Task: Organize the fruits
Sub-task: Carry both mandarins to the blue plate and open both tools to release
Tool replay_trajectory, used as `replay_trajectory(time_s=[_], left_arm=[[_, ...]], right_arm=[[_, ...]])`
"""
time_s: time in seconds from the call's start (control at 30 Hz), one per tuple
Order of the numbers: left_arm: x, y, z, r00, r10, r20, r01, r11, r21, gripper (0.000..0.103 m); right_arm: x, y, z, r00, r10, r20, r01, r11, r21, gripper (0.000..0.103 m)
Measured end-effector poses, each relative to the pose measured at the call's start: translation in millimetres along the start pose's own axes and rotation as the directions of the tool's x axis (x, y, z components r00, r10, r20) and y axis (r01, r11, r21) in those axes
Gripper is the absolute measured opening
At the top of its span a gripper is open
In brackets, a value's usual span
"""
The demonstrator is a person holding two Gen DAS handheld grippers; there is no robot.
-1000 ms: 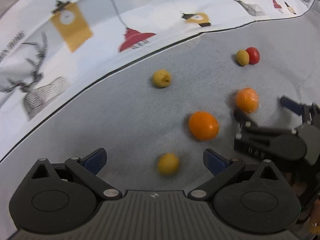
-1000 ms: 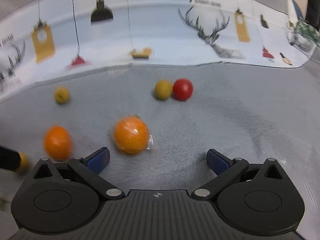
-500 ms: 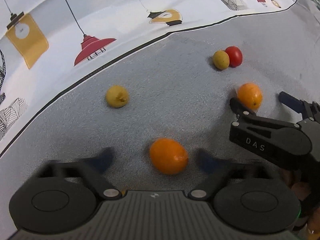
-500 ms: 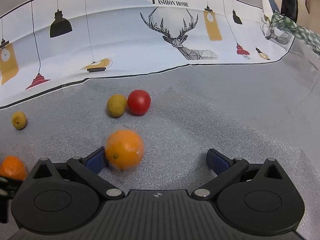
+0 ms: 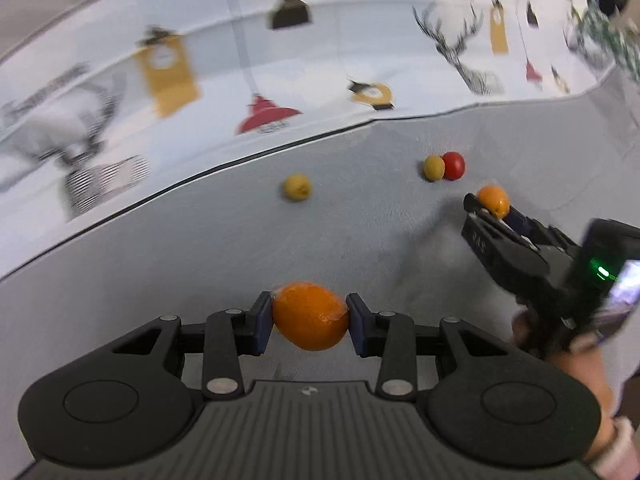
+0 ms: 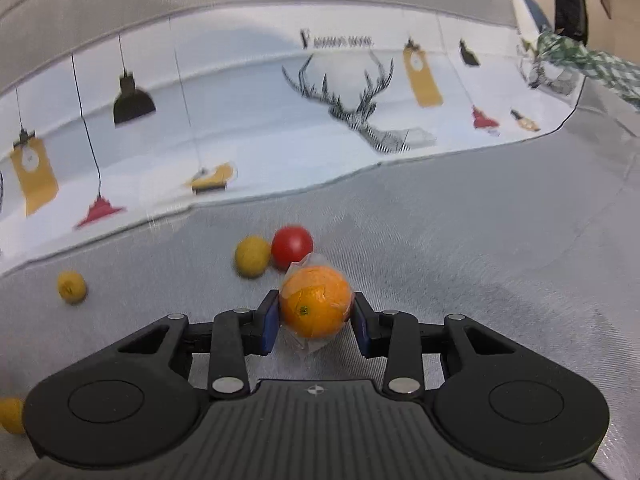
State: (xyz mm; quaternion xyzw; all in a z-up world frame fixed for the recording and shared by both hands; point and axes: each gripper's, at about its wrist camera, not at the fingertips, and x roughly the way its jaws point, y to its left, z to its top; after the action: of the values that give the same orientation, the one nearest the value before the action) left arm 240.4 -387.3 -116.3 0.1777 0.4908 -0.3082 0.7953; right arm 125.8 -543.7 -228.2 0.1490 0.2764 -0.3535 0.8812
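Both grips have just closed. A second ago the left hand-held gripper [image 5: 308, 322] stood wide over the grey desk [image 5: 180, 264] with an orange [image 5: 309, 316] loose ahead of it; now its blue pads press that orange from either side, seated well between the fingers. The right hand-held gripper [image 6: 314, 318] has made the same move — half a second ago the plastic-wrapped orange [image 6: 316, 306] only brushed its left finger, and now it sits clamped between both pads, the wrap [image 6: 308, 342] bunched beneath and peeking out on top.

Whether either orange has left the desk is hard to tell; both views are blurred with motion, and each fruit looks close to the cloth.

Three small fruits lie loose on the desk: a yellow one [image 6: 71, 287] off to the left by itself, and farther back another yellow one [image 6: 252, 257] touching a red one [image 6: 292, 243]. A further yellow fruit [image 6: 11, 415] shows at the lower left edge of the right wrist view. The wrapped orange is held just in front of the yellow-and-red pair, near them but apart.

So the picking step looks done for both oranges at once, and the task has turned from reaching to carrying. No bowl or tray shows, so where they should go cannot be read here — likely side by side. The wrap may let the right orange slip if squeezed unevenly
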Motion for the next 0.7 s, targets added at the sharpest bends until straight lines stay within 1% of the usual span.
replay_trajectory(time_s=[0.1,0.17,0.2,0.23,0.3,0.33,0.4,0.43,0.47,0.57,0.67,0.7], left_arm=[[-54.0,18.9,-31.6,1.000,0.029,0.005,-0.029,0.997,-0.069,0.043],[-89.5,31.4,-56.6,0.998,0.064,0.010,-0.063,0.993,-0.103,0.043],[-106.2,36.1,-70.5,0.996,0.093,0.009,-0.091,0.989,-0.117,0.043],[-121.9,41.4,-83.1,0.993,0.121,0.006,-0.119,0.984,-0.131,0.043],[-153.8,53.2,-110.7,0.986,0.166,0.008,-0.163,0.972,-0.172,0.043],[-170.1,58.0,-125.5,0.982,0.189,0.004,-0.184,0.964,-0.193,0.043],[-198.0,65.2,-150.4,0.974,0.228,0.010,-0.220,0.951,-0.217,0.043],[-212.9,67.4,-164.8,0.969,0.248,0.017,-0.238,0.944,-0.229,0.043],[-226.1,71.1,-177.0,0.965,0.263,0.020,-0.251,0.938,-0.239,0.043],[-259.6,77.4,-213.9,0.953,0.302,0.028,-0.284,0.920,-0.270,0.043],[-284.8,84.1,-247.1,0.948,0.316,0.025,-0.295,0.908,-0.298,0.043],[-291.8,86.0,-257.4,0.947,0.321,0.026,-0.298,0.903,-0.308,0.043]], right_arm=[[-36.5,0.9,2.2,0.999,0.022,0.029,-0.022,1.000,-0.006,0.039],[-75.1,4.8,4.6,0.998,0.057,0.031,-0.057,0.998,-0.006,0.039],[-93.3,6.7,5.3,0.996,0.088,0.028,-0.088,0.996,-0.007,0.039],[-119.8,9.1,4.7,0.988,0.150,0.024,-0.150,0.989,-0.013,0.039],[-166.4,14.0,-1.1,0.968,0.250,0.005,-0.250,0.968,-0.024,0.039],[-190.1,16.1,-5.8,0.953,0.303,-0.018,-0.304,0.952,-0.032,0.039],[-234.7,20.2,-16.2,0.910,0.407,-0.081,-0.411,0.911,-0.040,0.039],[-254.2,22.8,-21.6,0.887,0.447,-0.116,-0.453,0.891,-0.038,0.039],[-275.9,26.5,-28.1,0.859,0.487,-0.156,-0.499,0.865,-0.046,0.039],[-327.1,37.2,-39.5,0.815,0.540,-0.208,-0.564,0.822,-0.080,0.039],[-370.3,46.2,-42.9,0.774,0.587,-0.239,-0.621,0.778,-0.100,0.039],[-381.9,52.0,-43.5,0.764,0.597,-0.246,-0.634,0.764,-0.116,0.039]])
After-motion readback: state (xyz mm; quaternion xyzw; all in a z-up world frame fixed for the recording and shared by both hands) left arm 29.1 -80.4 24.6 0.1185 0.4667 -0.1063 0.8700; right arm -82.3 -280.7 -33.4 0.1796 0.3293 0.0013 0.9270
